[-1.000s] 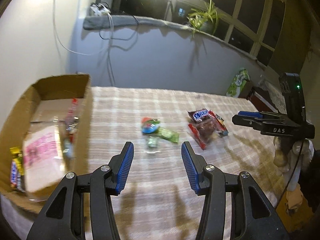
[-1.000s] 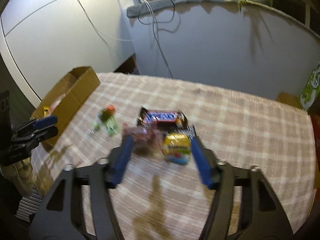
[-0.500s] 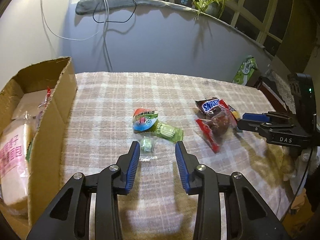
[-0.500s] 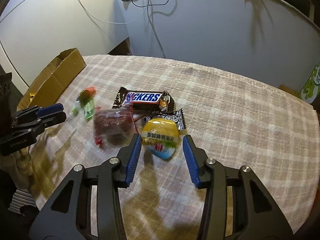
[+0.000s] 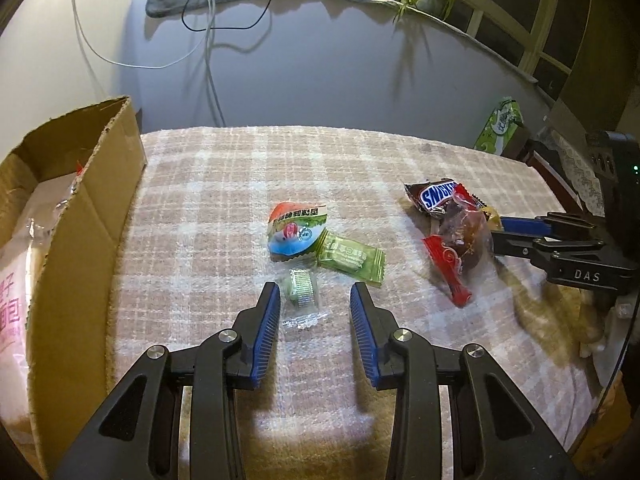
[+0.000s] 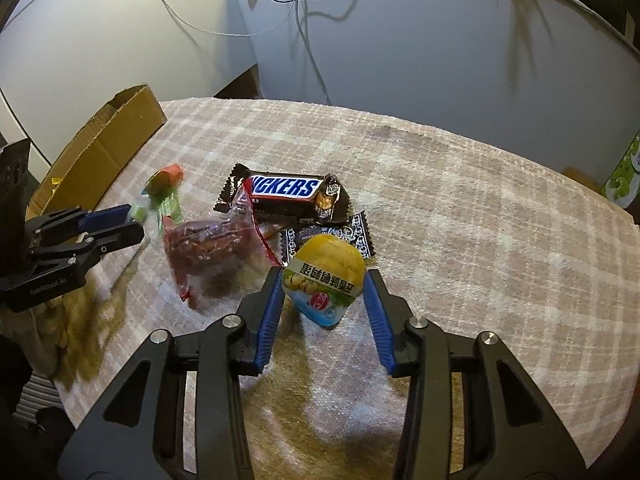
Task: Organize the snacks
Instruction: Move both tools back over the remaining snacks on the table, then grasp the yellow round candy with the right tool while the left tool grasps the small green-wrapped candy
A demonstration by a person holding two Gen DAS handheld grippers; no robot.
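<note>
Low in the left wrist view, the left gripper (image 5: 314, 294) stands with jaws apart and a small clear-wrapped candy (image 5: 301, 295) between them, beside the left pad, not squeezed; just above lie a red-topped jelly cup (image 5: 294, 231) and a green packet (image 5: 352, 258) (overlapping), with the cardboard box (image 5: 86, 216) at the left edge; in the right wrist view, the right gripper (image 6: 323, 286) is closing around a yellow jelly cup (image 6: 324, 278), left pad touching it, right pad seemingly just clear; a Snickers bar (image 6: 286, 194) lies above it on the checked cloth (image 6: 460, 240).
</note>
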